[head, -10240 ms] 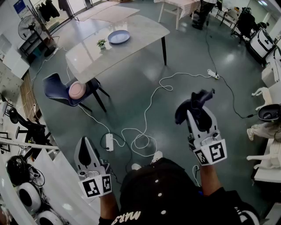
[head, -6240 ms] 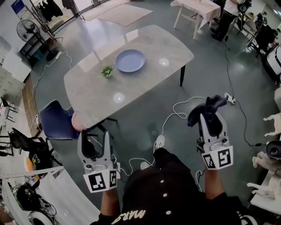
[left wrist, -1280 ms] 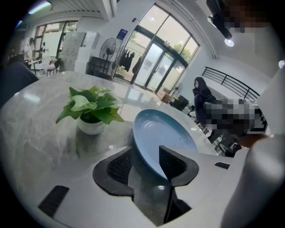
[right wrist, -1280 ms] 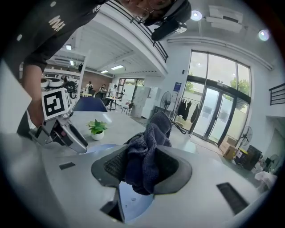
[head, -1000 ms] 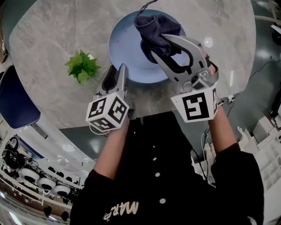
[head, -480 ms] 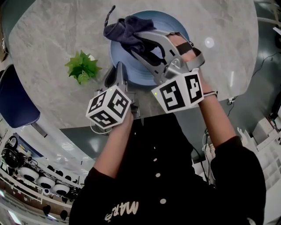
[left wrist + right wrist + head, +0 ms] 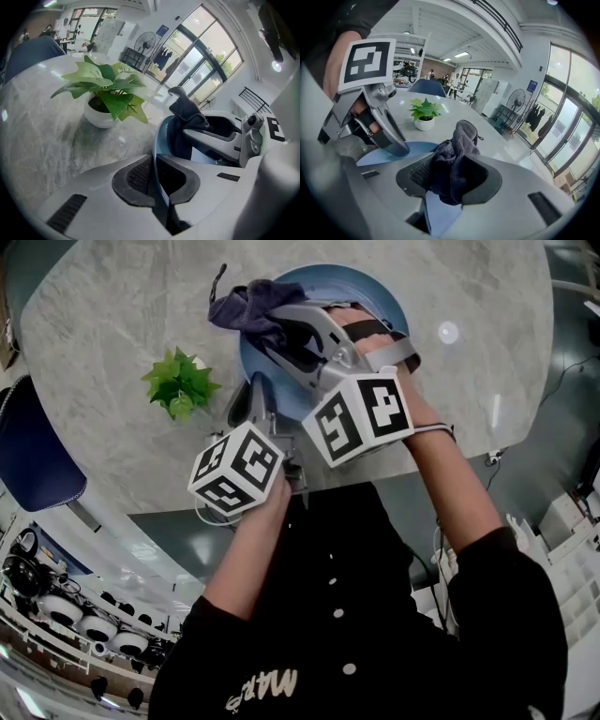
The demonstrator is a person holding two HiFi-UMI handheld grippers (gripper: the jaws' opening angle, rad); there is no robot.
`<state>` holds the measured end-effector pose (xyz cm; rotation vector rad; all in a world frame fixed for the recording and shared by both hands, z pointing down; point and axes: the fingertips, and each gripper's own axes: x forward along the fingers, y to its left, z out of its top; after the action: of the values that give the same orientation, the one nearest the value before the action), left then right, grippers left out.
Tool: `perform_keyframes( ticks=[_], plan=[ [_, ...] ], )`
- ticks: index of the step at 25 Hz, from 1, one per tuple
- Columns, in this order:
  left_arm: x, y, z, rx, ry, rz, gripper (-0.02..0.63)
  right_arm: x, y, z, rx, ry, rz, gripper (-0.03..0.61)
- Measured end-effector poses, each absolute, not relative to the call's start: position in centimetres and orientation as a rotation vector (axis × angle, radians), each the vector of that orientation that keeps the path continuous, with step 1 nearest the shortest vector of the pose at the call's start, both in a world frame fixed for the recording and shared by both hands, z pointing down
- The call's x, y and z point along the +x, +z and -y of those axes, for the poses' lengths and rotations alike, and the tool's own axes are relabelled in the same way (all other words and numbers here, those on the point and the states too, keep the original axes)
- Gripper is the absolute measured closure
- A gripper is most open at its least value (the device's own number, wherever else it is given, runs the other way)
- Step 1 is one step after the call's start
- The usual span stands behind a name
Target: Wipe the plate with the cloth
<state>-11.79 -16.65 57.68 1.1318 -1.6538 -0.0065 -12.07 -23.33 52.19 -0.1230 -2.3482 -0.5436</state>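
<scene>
We clamp the stiff, slippery plate point(image 7: 370, 289) by its 8 o'clock rim with the left claw point(image 7: 155, 177); the right claw point(image 7: 449, 182) grips the limp cloth point(image 7: 459, 140).

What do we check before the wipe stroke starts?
1. Left tool clamped on plate: ok, rim sits between shut jaws.
2. Right tool gripping cloth: ok, dark cloth bunched in its jaws.
3. Cloth over plate: ok, at the rim nearest the potted plant, one end past it.
4. Cloth pressed on plate surface: cannot tell.
5. potted plant out of the stroke: ok, stands apart on the table.
</scene>
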Motion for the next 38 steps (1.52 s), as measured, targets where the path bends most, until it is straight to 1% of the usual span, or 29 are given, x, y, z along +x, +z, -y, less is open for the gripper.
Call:
perform_keyframes(
  ticks=[9, 22, 28, 38],
  plan=[
    [-11.7, 57.7, 16.7, 1.149, 0.025, 1.658, 0.584, -13.3, 55.3, 22.6, -0.16, -0.485, 2.3, 0.434],
    [-11.8, 57.7, 16.5, 1.132, 0.005, 1.684, 0.584, -13.5, 55.8, 23.3, -0.098, -0.446, 2.268, 0.431],
    [-11.9, 57.6, 16.5, 1.124, -0.007, 1.692, 0.584, -12.6, 55.8, 25.6, -0.021, -0.356, 2.255, 0.433],
    [-11.5, 57.4, 16.8, 1.111, -0.013, 1.705, 0.584, -9.6, 55.6, 29.3, 0.076, -0.324, 2.192, 0.433]
  ],
)
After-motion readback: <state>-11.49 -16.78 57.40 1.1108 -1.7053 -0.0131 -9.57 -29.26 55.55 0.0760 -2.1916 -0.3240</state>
